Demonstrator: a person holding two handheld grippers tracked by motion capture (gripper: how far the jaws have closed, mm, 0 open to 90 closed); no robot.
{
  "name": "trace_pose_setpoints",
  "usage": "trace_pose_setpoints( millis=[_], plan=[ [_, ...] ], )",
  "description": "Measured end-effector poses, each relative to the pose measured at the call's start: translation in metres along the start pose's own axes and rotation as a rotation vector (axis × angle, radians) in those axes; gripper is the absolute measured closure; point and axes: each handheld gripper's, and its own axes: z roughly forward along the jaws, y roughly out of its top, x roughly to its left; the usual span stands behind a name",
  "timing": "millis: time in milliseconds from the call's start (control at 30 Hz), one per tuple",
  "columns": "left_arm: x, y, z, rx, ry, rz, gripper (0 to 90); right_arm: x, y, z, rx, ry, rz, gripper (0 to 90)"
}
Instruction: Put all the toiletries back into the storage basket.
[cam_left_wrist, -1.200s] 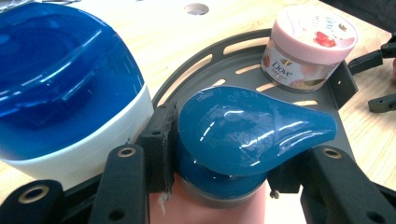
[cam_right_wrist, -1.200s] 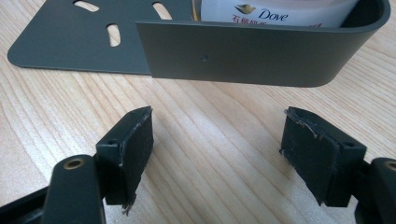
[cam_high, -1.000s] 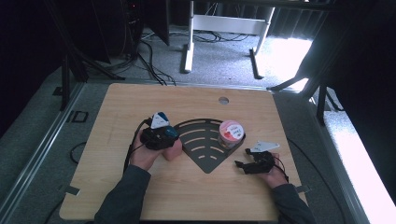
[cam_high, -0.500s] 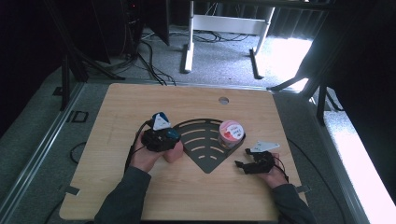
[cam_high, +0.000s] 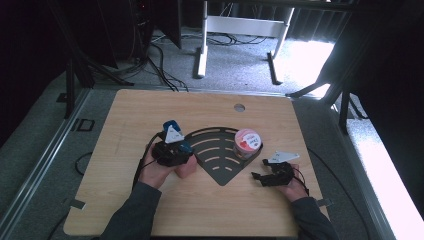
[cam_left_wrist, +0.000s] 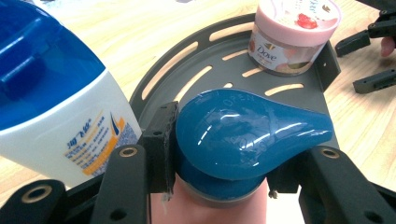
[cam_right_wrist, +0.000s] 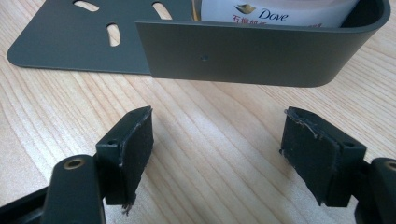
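Note:
My left gripper is shut on a pink bottle with a teal cap, at the left edge of the dark fan-shaped tray. Both pads press on the cap's neck, and the left gripper hides most of the bottle's body. A white bottle with a blue cap stands close beside it on the wood. A pink Dove jar sits in the tray's right corner. My right gripper rests open on the table just outside the tray wall, nothing between its jaws.
The wooden table has a round cable hole near its far edge. The tray's slotted floor is bare between the jar and the teal cap. Metal frames and cables lie on the floor beyond the table.

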Motion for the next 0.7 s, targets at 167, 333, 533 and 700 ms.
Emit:
trace_pose_setpoints(
  millis=[167, 333, 533, 700],
  plan=[
    [-0.004, -0.001, -0.003, 0.005, -0.016, 0.013, 52.7, 0.0, 0.0, 0.0, 0.0, 0.0, 0.0, 24.9],
    [-0.009, 0.0, -0.006, 0.0, -0.033, 0.024, 52.6, 0.0, 0.0, 0.0, 0.0, 0.0, 0.0, 24.9],
    [-0.016, 0.002, -0.011, -0.003, -0.048, 0.041, 52.7, 0.0, 0.0, 0.0, 0.0, 0.0, 0.0, 24.8],
    [-0.021, 0.004, -0.014, -0.004, -0.063, 0.056, 52.7, 0.0, 0.0, 0.0, 0.0, 0.0, 0.0, 24.8]
  ],
)
